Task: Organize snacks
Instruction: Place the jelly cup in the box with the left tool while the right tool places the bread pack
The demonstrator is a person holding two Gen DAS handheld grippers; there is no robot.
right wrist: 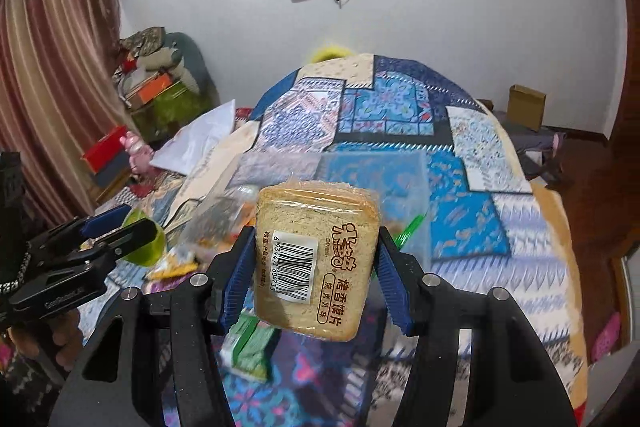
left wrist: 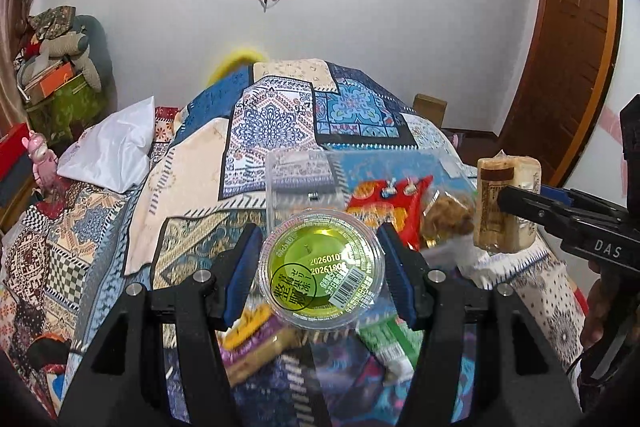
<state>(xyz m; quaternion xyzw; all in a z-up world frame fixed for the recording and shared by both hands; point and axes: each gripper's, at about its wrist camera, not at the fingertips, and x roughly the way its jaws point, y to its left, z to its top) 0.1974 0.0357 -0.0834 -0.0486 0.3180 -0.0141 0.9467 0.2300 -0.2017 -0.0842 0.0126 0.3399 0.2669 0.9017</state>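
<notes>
Clear bin point(left wrist: 296, 183) beyond held cup point(left wrist: 322, 269); snack packets point(left wrist: 384, 203) beside.

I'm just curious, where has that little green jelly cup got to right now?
The green jelly cup is held up between the fingers of the left gripper, above the snack packets on the patterned bedspread. The right gripper beside it holds a bread-slice pack.

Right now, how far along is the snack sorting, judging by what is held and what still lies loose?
Nothing looks stored yet: the clear bin shows nothing inside. In hand: the left gripper holds a green jelly cup, and the right gripper holds a pack of toasted bread slices. Left: loose snack packets on the bedspread, including a red one.
</notes>
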